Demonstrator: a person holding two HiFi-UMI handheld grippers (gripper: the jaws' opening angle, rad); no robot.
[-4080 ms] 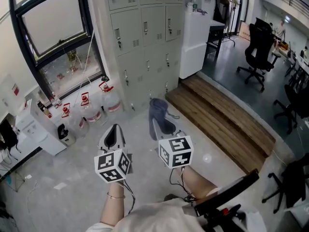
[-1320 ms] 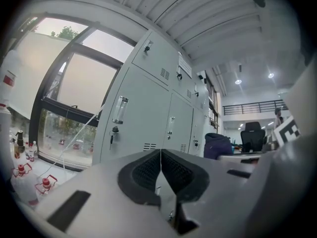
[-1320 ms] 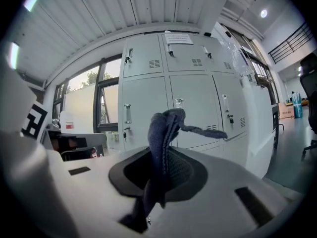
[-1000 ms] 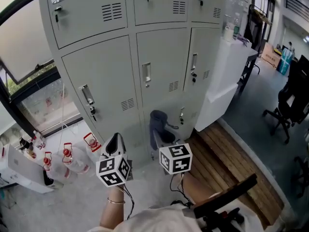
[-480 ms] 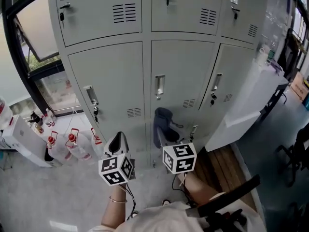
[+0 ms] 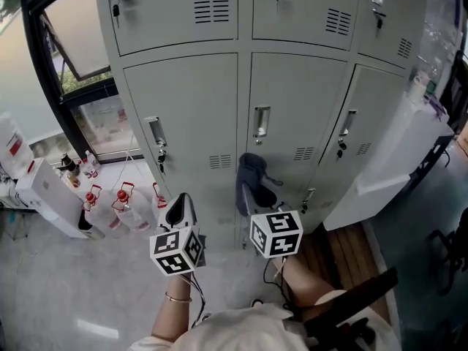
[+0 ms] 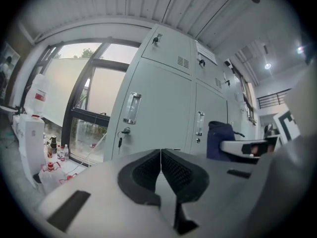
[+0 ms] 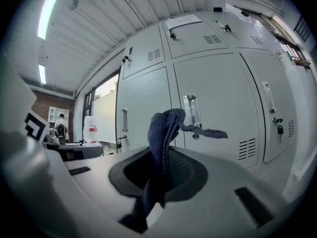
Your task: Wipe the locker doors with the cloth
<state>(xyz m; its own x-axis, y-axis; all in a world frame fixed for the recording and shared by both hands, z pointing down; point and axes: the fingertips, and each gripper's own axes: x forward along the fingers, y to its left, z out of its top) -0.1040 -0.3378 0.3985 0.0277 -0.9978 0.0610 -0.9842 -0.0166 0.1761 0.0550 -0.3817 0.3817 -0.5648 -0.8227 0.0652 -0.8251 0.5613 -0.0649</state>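
At nine o'clock in the head view, a white box (image 6: 45, 196) stands on the floor below a black-framed window (image 6: 73, 35). Clear, red-capped bottles (image 6: 121, 209) are grouped just beside the box, at its three o'clock.

The left gripper (image 6: 180, 203) is held low before the grey locker doors (image 6: 186, 112), at about six o'clock of the left-hand one and apart from it. In the left gripper view its jaws are pressed together with nothing between them.

The doors fill the frame from eleven to two o'clock, each with an upright handle and a small vent.

The right gripper (image 6: 257, 199) points at the centre door (image 6: 296, 101) from its seven o'clock, jaws clamped on a dark blue cloth (image 6: 252, 175). In the right gripper view the cloth rises bunched from between the pads. A loose tail sticks out toward three o'clock, just under the door handle (image 8: 192, 108). Whether the cloth touches the door cannot be told.

At four o'clock of the lockers stands a white cabinet (image 6: 395, 159), with a wooden step (image 6: 344, 251) at its seven o'clock.
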